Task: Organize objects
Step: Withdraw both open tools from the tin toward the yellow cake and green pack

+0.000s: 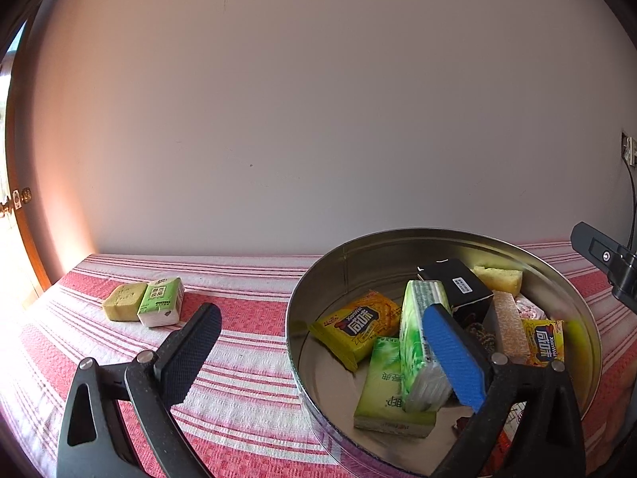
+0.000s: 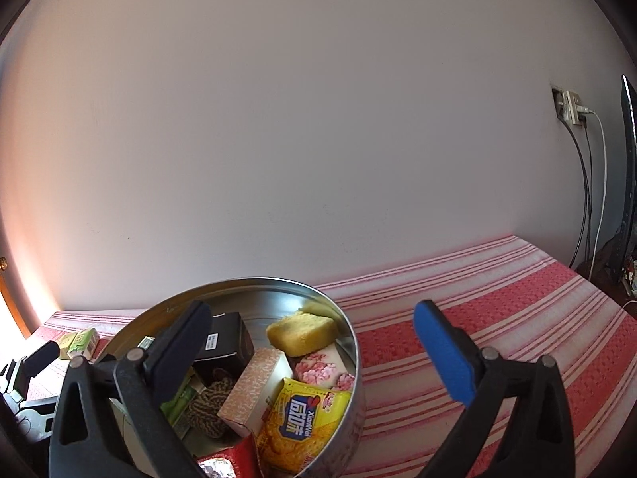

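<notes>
A round metal tin [image 1: 398, 235] [image 2: 254, 281] stands on the red-and-white striped cloth [image 1: 247, 358]. It holds yellow snack packs [image 1: 358, 324], green tissue packs [image 1: 418, 342], a black box [image 1: 458, 286], a pinkish box [image 2: 254, 386] and a yellow cake piece [image 2: 302, 330]. My left gripper [image 1: 322, 330] is open astride the tin's left wall, its blue pad over the contents. My right gripper [image 2: 312, 318] is open astride the right wall, its black pad over the tin. Neither holds anything. Outside the tin lie a green tissue pack [image 1: 161, 302] and a tan block [image 1: 124, 302].
A plain wall runs close behind the table. A wall socket with hanging cables [image 2: 569, 107] and a dark screen edge [image 2: 629, 183] are at the far right. A wooden door frame [image 1: 20, 219] borders the left. Striped cloth [image 2: 517, 298] stretches to the right of the tin.
</notes>
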Action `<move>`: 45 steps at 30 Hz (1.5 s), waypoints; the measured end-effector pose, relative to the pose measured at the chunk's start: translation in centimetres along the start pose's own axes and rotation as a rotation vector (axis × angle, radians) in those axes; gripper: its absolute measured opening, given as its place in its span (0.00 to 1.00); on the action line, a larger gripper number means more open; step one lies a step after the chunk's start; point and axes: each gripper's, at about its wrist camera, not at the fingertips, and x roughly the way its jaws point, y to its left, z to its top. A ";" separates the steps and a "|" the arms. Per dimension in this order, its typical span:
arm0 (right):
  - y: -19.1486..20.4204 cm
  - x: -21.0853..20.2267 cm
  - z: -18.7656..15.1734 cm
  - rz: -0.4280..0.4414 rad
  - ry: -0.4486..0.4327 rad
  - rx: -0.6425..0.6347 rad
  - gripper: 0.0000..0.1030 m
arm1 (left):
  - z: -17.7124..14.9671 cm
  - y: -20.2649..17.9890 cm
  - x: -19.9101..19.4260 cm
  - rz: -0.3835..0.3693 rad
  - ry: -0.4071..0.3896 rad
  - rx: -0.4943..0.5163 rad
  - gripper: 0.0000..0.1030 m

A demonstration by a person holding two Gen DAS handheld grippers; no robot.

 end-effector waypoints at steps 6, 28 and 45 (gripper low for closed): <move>-0.1 -1.6 -0.2 -0.037 -0.101 -0.016 1.00 | 0.6 -0.1 -1.8 0.042 -0.037 -0.002 0.99; 2.5 -4.7 -1.9 -0.178 -0.211 -0.059 1.00 | -0.7 4.2 -4.5 0.066 -0.101 -0.043 0.99; 11.2 -4.3 -4.0 -0.086 -0.130 -0.038 1.00 | -1.2 10.7 -2.9 0.112 -0.075 -0.049 0.99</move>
